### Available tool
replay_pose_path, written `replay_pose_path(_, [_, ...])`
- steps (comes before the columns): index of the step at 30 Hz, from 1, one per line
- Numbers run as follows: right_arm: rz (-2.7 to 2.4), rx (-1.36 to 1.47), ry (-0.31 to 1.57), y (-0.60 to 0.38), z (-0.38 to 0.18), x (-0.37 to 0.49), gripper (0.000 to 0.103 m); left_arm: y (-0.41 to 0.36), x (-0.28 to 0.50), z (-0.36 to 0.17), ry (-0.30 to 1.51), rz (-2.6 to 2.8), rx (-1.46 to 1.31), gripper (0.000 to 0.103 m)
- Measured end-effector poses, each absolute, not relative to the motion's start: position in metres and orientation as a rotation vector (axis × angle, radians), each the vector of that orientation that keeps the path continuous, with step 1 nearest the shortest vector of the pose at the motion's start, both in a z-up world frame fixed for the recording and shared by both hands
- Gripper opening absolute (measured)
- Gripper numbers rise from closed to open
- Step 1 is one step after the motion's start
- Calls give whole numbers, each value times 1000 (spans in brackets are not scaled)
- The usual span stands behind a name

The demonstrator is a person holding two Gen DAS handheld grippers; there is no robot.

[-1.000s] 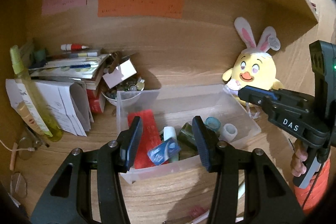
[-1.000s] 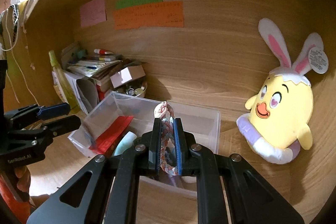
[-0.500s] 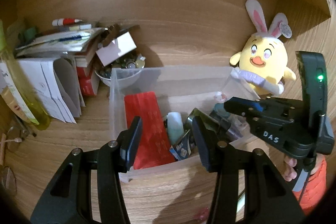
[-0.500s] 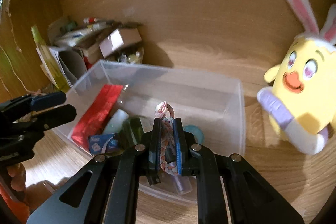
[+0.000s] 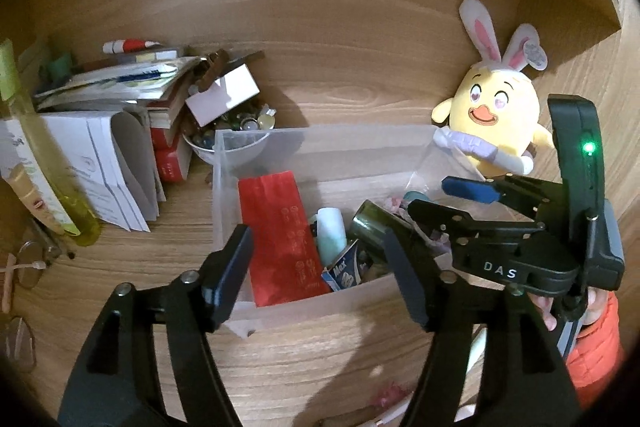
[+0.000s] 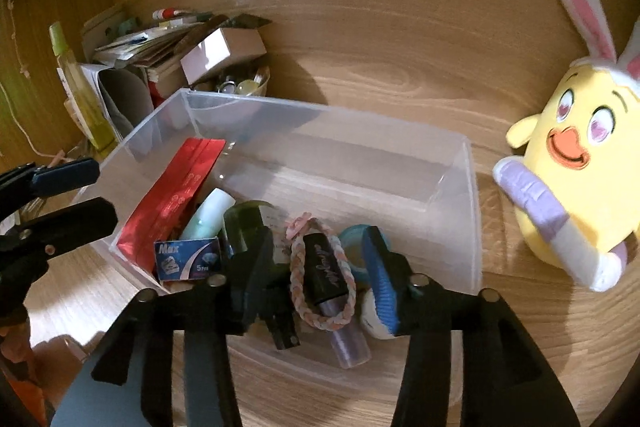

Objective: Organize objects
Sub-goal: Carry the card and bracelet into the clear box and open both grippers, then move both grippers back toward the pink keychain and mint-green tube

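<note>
Inside a wooden desk nook, over a clear plastic bin (image 6: 472, 187): right gripper (image 6: 316, 267) with jaws just parted, nothing pressed between them, a braided pink-and-white bracelet (image 6: 320, 291) lying loose below on a dark-capped tube (image 6: 326, 269) at the bin's near wall. Beside the bracelet in the bin, a blue stapler-refill box (image 6: 188, 259), a pale mint tube (image 6: 208, 219), a dark green bottle (image 6: 244, 227) and, against the bin's left wall, a red foil packet (image 6: 172, 203).

Left gripper (image 5: 316, 275) hovering at the bin's near-left corner, jaws likewise just widened and empty, framing the red packet and the refill box without touching either.

Step in hand, by the look of it: letting the bracelet go into the bin. Best done by clearing both pads fully from the braid before lifting, then drawing straight up and back over the near wall, so as not to snag the loop or drag it out. Worth checking that the bracelet rests wholly inside rather than on the rim.

Both tools angled steeply downward toward the bin floor, right one reaching in over the near wall, left one held just outside it; an orange sleeve (image 5: 596, 343) and fingers (image 5: 544, 311) visible behind the right tool's handle. Yellow bunny-eared plush (image 6: 576, 163) to the right of the bin, a stack of books and papers (image 5: 120, 87) to its left.
</note>
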State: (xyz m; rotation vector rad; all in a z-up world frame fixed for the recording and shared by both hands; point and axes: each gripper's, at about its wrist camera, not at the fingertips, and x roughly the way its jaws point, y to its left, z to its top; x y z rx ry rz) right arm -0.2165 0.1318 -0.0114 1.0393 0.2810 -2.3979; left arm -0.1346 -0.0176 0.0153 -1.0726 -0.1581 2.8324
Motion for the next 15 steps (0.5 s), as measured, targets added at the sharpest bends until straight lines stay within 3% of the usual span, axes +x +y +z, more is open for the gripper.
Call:
replay_pose_path(2, [-2412, 1023, 283, 133, -7, -213, 57, -18, -131, 18, -146, 2841, -1063, 76])
replay_pose_path(7, [-2442, 961, 303, 135, 9, -198, 71, -18, -116, 25, -118, 2879, -1033, 95])
replay_pose_path(10, [-2451, 919, 302, 139, 20, -184, 79, -18, -108, 28, -103, 2883, -1028, 95])
replay_pose_path(15, [-2439, 876, 314, 145, 29, -159, 79, -17, -96, 29, -89, 2880, -1037, 96])
